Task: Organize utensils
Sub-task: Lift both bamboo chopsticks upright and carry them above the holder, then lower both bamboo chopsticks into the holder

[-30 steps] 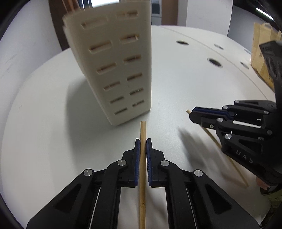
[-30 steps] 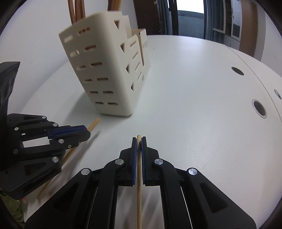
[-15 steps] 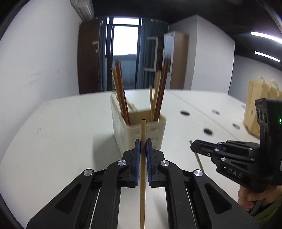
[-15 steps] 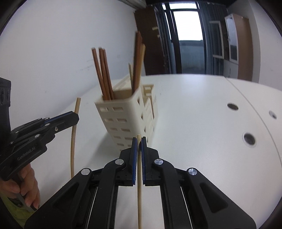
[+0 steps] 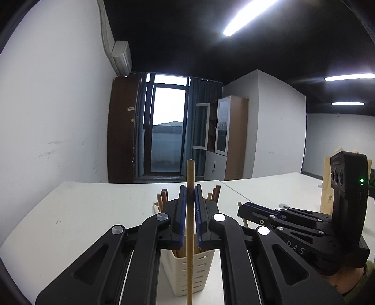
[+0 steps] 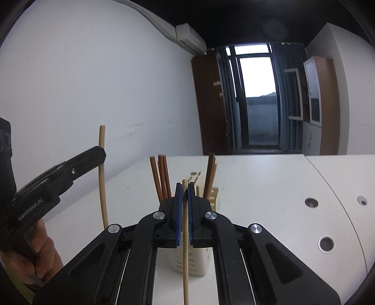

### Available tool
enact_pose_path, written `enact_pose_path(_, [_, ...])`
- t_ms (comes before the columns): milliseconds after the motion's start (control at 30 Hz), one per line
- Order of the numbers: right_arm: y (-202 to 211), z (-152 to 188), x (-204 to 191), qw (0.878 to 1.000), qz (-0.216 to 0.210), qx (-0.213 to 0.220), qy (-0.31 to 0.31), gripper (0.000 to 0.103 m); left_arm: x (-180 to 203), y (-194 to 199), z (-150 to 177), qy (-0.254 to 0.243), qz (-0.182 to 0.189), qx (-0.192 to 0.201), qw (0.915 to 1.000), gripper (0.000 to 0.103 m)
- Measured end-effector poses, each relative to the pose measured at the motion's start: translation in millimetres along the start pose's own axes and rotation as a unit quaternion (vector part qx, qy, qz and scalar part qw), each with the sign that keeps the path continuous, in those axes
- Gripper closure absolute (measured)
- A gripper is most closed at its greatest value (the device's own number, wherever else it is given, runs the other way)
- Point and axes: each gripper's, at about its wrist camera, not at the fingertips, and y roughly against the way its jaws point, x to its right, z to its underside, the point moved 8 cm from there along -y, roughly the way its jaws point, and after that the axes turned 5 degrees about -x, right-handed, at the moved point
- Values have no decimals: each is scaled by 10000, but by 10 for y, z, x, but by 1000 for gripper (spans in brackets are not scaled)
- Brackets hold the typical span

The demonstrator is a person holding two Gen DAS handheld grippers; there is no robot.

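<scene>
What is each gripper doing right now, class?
Left gripper: closed on a pale chopstick.
Right gripper: closed on another pale chopstick.

White plaster walls (image 5: 58,112), dark ceiling with lit fluorescent tube lights (image 5: 248,18). Wall-mounted white air conditioner (image 5: 121,58) top left. Tall glass balcony door (image 5: 167,131) with grey-blue curtains (image 5: 199,126), dark brown wooden wardrobe (image 5: 120,131) left, light wood glass-door cabinet (image 5: 230,136) right. White tabletop with round cable holes (image 6: 269,187).
</scene>
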Motion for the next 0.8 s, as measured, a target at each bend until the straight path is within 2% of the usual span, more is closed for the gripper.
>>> enact_pose_path(200, [-48,-163,53,9988,101,454,129,98,-28,-32,-139,119,-108,410,9990,97])
enact_pose_path(367, [-65,-338,71,9966,-25,815,95,98,-15,71,-273,163,-204,881,9958,97])
enact_pose_path(500, [26,-515,93,9910,-198,1324,-17,98,11,169,-366,195,-394,1426,9888,97])
enact_pose_path(600, [99,-618,180,9824,-120,1858,-119,98,40,220,-428,173,-567,1760,9826,97])
enact_pose_path(800, [25,-691,350,9730,-225,2270,-361,98,126,300,-482,104,-630,2229,9728,97])
